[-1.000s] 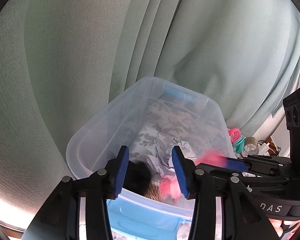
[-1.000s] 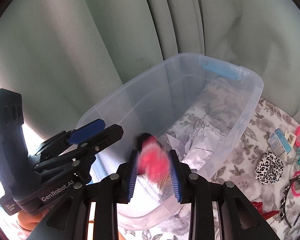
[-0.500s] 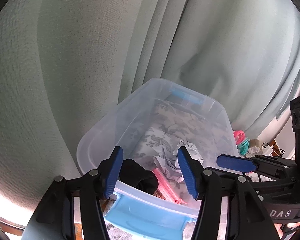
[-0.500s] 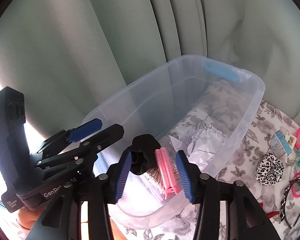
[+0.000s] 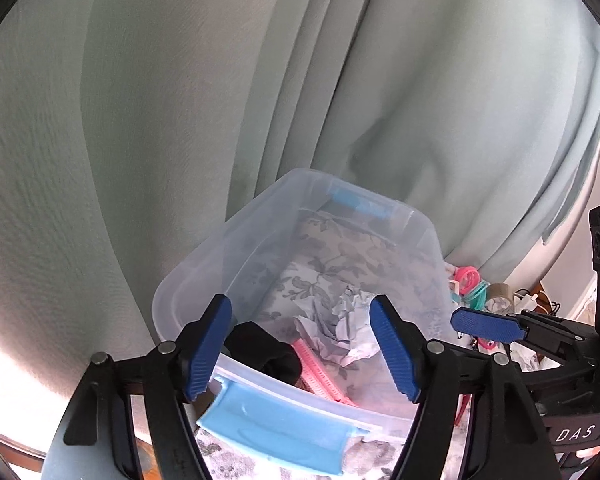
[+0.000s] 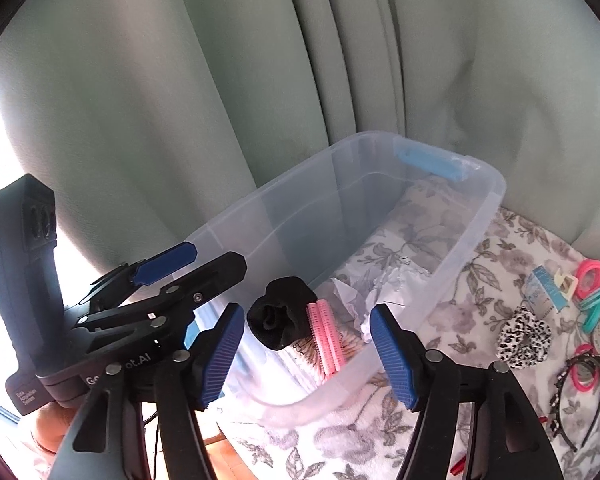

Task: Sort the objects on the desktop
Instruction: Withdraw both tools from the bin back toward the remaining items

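Observation:
A clear plastic bin [image 5: 204,264] with blue handles stands against the curtain. In its near end lie a black rolled cloth piece [image 5: 262,350] [image 6: 280,320], pink hair rollers [image 5: 320,372] [image 6: 328,336] and crumpled paper [image 5: 348,328] [image 6: 380,284]. My left gripper [image 5: 300,312] hovers over the near rim, its jaws opening, with nothing between the pads. My right gripper [image 6: 306,314] hangs beside it over the same end, its jaws also opening and nothing between them. Each gripper shows at the edge of the other's view.
A green curtain [image 5: 140,120] hangs close behind the bin. On the floral cloth [image 6: 500,272] to the right lie a leopard scrunchie [image 6: 524,338], a blue packet [image 6: 544,286], pink and teal hair ties [image 6: 592,280] and a black headband [image 6: 580,396].
Both pairs of jaws have spread wider. The pink rollers dropped from my right gripper and the black cloth piece from my left; both now lie in the bin.

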The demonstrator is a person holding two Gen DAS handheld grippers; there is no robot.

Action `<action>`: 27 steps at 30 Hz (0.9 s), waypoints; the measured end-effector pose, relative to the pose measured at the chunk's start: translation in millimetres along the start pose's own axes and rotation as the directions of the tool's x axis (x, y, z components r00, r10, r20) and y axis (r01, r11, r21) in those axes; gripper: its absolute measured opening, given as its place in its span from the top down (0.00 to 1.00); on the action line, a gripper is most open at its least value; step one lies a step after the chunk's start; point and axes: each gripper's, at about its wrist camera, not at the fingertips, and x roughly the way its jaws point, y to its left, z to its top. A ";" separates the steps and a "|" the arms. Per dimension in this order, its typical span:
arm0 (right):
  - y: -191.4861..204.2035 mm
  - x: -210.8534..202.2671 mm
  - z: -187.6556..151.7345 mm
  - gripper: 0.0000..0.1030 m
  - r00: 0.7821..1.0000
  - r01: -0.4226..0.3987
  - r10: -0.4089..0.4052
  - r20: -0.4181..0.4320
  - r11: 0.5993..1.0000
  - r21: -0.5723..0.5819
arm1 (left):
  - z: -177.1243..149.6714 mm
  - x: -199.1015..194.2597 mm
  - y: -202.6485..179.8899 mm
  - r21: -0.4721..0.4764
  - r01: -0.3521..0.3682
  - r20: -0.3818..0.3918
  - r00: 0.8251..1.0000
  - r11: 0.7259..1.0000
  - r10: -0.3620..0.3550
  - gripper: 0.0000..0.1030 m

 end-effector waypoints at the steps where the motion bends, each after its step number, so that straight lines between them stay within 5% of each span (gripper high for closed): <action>1: 0.0 -2.8 -0.2 0.29 1.000 0.002 -0.002 0.006 1.000 0.001 | 0.1 -2.4 -3.7 0.009 0.001 0.003 1.000 1.000 -0.001 0.29; 14: -86.9 -76.0 -31.0 0.13 0.981 0.047 -0.082 0.178 0.980 0.192 | -5.9 -24.7 -72.7 0.129 0.114 0.028 0.993 0.985 -0.119 0.29; 18: -133.0 -107.5 -55.3 0.06 0.956 0.092 -0.168 0.239 0.949 0.302 | -11.3 -23.2 -104.2 0.170 0.183 0.013 0.982 0.968 -0.188 0.29; 27: -143.2 -197.1 -103.5 0.00 0.876 0.209 -0.372 0.307 0.866 0.455 | -35.2 -5.3 -179.5 0.298 0.311 -0.097 0.950 0.902 -0.296 0.29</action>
